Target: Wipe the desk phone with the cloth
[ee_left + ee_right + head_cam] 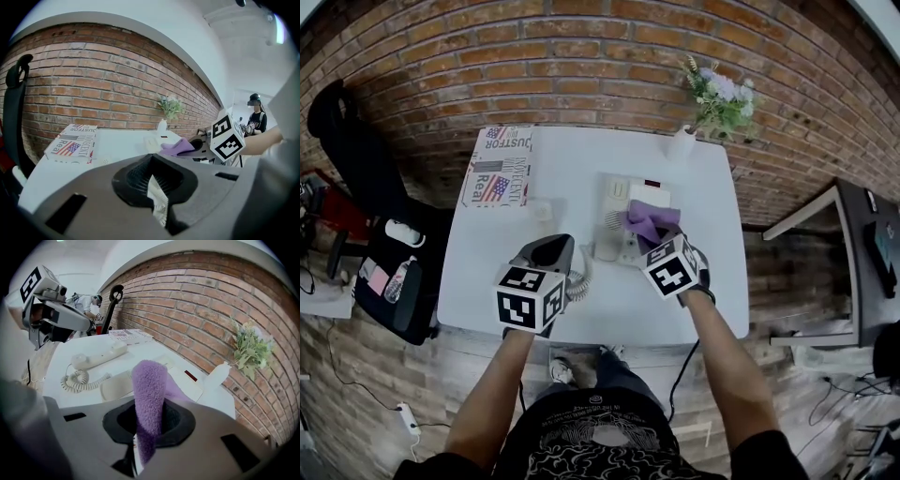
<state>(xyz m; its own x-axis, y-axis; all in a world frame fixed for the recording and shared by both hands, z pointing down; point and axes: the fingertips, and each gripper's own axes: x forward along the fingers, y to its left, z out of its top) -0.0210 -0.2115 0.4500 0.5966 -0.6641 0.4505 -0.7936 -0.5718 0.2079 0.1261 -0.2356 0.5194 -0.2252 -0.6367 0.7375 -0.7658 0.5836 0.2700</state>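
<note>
Purple, the one cloth (pixel 652 220) is pinched in the right gripper (pixel 654 242), whose fingers are closed on its fuzzy fold; in the right gripper view (pixel 150 423) the cloth (pixel 149 385) stands up out of the fingers and its far end spreads toward the phone (pixel 187 385); from the head view it lies over the near right part of the one phone (pixel 619 192), which sits at the middle of the white bench (pixel 703 300); one handset (pixel 605 239) is off its cradle and lies on the bench just left of the base, seen lengthwise in the right gripper view (pixel 96 354); one coiled cord (pixel 75 379) lies on the bench near it, close under the left gripper in the head view (pixel 579 286); the left gripper (pixel 548 251) is held left of the phone, apart from it, and its own view (pixel 152 180) shows the fingers drawn together with nothing of the scene between them; two marker cubes show, one on each gripper (pixel 530 298) (pixel 673 269); one printed box (pixel 499 166) with a flag pattern lies at the far left corner of the bench; one white vase (pixel 682 142) stands at the far edge by the brick wall (pixel 581 66), holding one bunch of flowers (pixel 720 98); one person (pixel 255 117) stands in the background of the left gripper view.
</note>
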